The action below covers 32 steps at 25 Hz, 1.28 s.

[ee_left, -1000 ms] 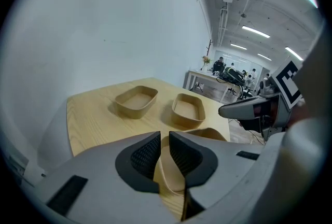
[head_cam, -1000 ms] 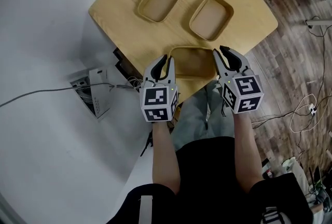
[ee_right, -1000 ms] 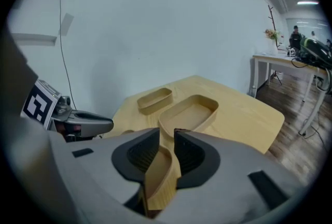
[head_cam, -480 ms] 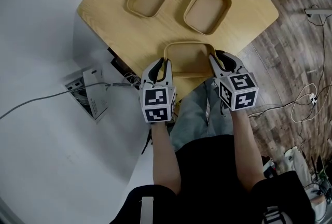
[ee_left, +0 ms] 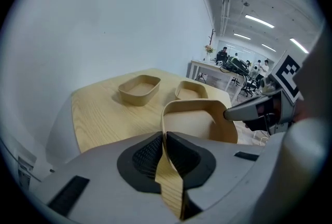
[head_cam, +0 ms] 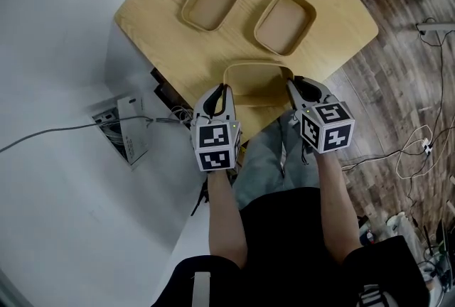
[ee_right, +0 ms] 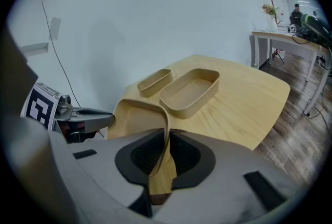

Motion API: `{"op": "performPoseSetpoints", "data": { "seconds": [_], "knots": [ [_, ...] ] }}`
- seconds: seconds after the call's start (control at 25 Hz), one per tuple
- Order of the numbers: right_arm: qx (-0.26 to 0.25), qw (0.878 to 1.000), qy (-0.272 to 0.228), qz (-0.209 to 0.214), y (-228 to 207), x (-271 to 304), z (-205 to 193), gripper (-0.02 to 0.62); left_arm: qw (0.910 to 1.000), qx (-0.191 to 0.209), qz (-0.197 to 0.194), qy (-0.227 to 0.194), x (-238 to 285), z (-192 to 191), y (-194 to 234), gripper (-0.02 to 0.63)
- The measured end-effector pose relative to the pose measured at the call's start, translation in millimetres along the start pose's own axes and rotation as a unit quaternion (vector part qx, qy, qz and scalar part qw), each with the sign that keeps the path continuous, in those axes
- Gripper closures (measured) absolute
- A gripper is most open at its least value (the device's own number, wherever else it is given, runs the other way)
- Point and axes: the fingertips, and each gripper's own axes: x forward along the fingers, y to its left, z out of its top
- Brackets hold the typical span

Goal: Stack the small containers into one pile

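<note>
Light wooden counter with rounded corners, dark wood-plank floor to its right. Left of it, a white socket box with a grey cable running leftward; thin pale cords lie looped on the planks

The left gripper and right gripper are grey, with black ribbed pads inside. Their jaws are curved and pointed. At the 6 o'clock end each has a white cube with black square marks. The person wears a black top and grey trousers.
</note>
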Motion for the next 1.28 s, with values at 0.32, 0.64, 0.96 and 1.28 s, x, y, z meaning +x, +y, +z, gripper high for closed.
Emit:
{"op": "performPoseSetpoints", "data": {
  "seconds": [0.32,0.64,0.96,1.28],
  "knots": [
    [-0.02,0.999,-0.048,0.01,9,-21,48,0.568,0.9986,0.011,0.014,-0.05,-23,44,2,0.578],
    [-0.052,0.995,-0.089,0.008,23,-48,95,0.57,0.9951,0.017,0.02,-0.095,-50,87,4,0.578],
    [-0.098,0.985,-0.144,-0.002,45,-73,148,0.575,0.9884,0.027,0.023,-0.148,-83,127,9,0.575],
    [-0.151,0.973,-0.173,0.003,72,-84,193,0.578,0.9824,0.015,0.036,-0.183,-106,154,26,0.575]
  ]
}}
